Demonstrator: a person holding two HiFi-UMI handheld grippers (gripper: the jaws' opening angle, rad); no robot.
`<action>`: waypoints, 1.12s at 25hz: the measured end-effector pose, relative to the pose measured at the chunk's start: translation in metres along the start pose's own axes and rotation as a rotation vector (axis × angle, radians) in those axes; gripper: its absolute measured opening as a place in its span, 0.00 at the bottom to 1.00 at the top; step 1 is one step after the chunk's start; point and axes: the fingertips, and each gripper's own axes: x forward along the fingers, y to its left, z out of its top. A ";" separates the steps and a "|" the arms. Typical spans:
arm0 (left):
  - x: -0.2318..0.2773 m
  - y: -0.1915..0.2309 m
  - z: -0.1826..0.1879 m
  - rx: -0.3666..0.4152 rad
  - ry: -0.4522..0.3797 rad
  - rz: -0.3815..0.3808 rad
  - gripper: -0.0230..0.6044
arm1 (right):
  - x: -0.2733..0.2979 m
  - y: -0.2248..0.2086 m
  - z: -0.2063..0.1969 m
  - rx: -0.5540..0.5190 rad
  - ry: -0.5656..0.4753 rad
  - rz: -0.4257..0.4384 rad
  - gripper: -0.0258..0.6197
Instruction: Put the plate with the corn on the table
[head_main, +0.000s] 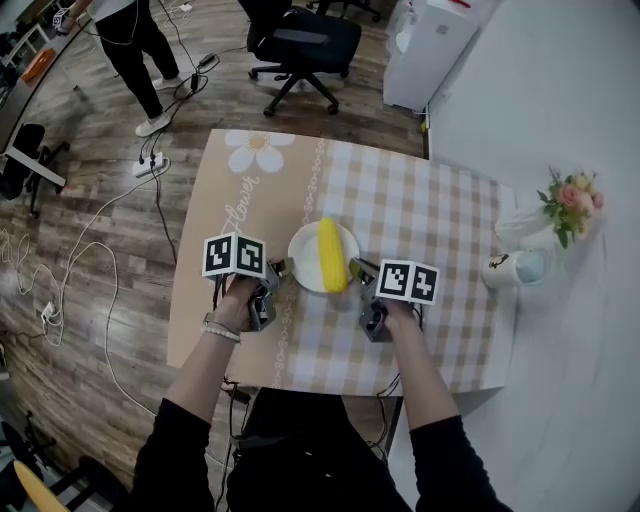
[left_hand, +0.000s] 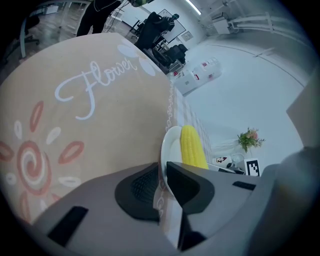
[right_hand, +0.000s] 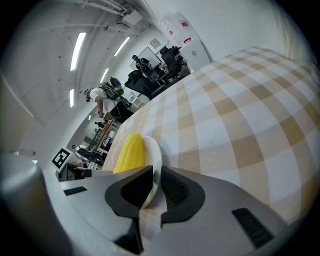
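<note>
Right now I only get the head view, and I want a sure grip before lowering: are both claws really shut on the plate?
Observer: The left one is. The left gripper view shows the left claw shut on the plate's rim.
Operator: And the right?
Observer: Same. The right gripper view shows the right claw shut on the opposite rim.
Operator: Is the corn caught in either claw?
Observer: No. Only the rim sits between the ribbed pads. The corn lies on the plate, outside them.
</note>
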 end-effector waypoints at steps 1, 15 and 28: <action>0.000 0.000 0.000 0.009 -0.001 0.003 0.12 | 0.000 0.001 0.000 -0.013 0.003 -0.005 0.16; -0.017 -0.008 0.005 0.185 -0.074 0.014 0.07 | -0.028 -0.017 0.015 -0.155 -0.089 -0.153 0.19; -0.095 -0.079 0.005 0.513 -0.327 0.002 0.06 | -0.088 0.042 0.027 -0.361 -0.341 -0.143 0.12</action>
